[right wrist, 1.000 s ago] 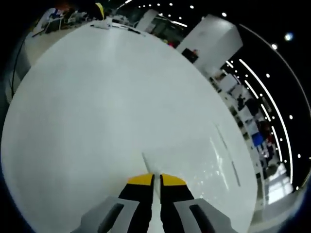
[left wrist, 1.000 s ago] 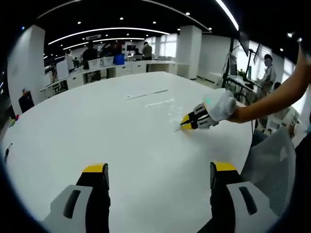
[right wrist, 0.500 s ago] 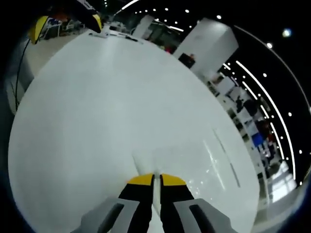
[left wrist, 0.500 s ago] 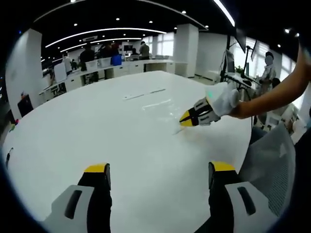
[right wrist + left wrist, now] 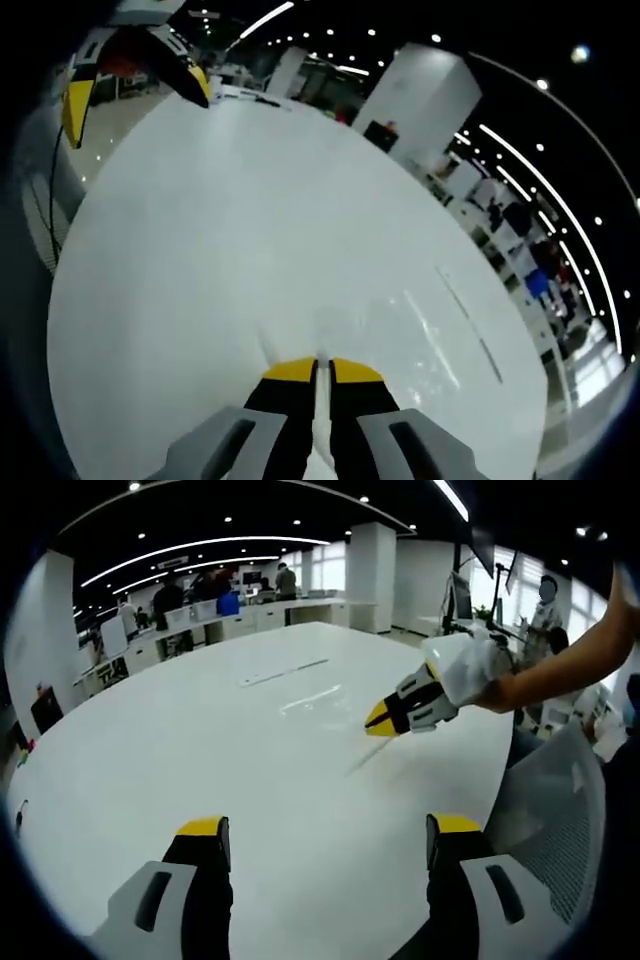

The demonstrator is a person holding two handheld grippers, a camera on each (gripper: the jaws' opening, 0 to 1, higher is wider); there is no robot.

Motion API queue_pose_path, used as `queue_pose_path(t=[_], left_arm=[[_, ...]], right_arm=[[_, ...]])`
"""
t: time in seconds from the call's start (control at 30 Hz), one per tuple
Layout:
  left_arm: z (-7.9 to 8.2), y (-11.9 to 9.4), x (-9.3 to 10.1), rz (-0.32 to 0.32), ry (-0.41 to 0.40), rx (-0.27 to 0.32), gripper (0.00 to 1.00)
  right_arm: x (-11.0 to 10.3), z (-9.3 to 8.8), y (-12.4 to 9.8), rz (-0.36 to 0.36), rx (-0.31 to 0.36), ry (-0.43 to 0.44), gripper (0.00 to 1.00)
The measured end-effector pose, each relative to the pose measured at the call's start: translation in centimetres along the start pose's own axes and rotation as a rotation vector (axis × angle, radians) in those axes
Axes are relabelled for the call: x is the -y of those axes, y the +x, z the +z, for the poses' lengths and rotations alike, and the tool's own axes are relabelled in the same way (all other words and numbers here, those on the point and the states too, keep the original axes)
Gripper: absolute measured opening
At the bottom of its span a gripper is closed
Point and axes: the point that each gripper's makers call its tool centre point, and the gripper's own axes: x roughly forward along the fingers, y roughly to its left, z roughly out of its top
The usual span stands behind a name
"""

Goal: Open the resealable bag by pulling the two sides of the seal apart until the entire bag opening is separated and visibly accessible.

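Note:
A clear resealable bag (image 5: 318,697) lies on the white round table (image 5: 180,740), hard to make out apart from its glints. My right gripper (image 5: 373,723), held by a gloved hand, is shut on the bag's near edge and holds that edge a little above the table. In the right gripper view the shut jaws pinch this thin edge (image 5: 320,358), and the rest of the bag (image 5: 405,322) spreads out beyond them. My left gripper (image 5: 330,830) stands open over the table's near part with nothing between its fingers. It also appears, open, as the left gripper (image 5: 135,85) at the top left.
Two thin pale strips (image 5: 285,671) lie further back on the table. A grey mesh chair (image 5: 560,800) stands at the table's right edge. Desks, pillars and several people are in the background.
My right gripper has risen a little and lifted the bag's edge off the table. The left gripper has come further into the right gripper view, still open.

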Motion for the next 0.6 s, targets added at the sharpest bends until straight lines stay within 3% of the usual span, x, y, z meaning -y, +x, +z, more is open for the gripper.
queue_pose_path(t=[0.6], left_arm=[[-0.1,-0.8,1.4,-0.012,0.037,-0.001,0.78]], right_arm=[[-2.6,1.8,-2.2,0.017,0.048,-0.006,0.00]])
